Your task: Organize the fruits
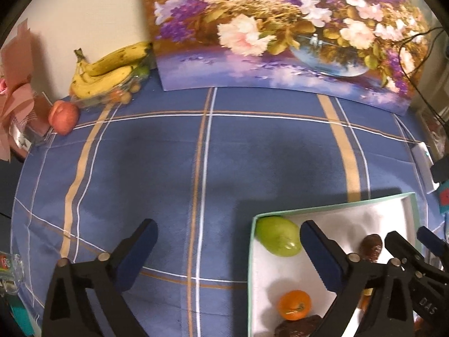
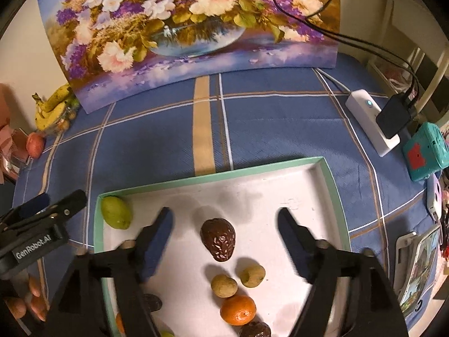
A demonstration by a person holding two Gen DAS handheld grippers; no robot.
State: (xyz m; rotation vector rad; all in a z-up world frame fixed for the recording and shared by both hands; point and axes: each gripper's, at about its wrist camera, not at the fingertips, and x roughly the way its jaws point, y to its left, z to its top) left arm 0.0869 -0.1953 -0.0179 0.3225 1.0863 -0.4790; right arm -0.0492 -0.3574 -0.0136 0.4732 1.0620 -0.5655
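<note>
A white tray with a green rim lies on the blue checked tablecloth; it also shows in the left wrist view. In it lie a green fruit, a dark brown avocado-like fruit, two small tan fruits, a tangerine and more dark fruit. My right gripper is open above the tray, the dark fruit between its fingers but untouched. My left gripper is open and empty over the tray's left edge. Bananas and a red apple lie at the far left.
A flower painting leans against the back wall. A clear container with small fruits sits under the bananas. A white power strip with a black plug, a teal box and cables sit at the right. Pink wrapping stands far left.
</note>
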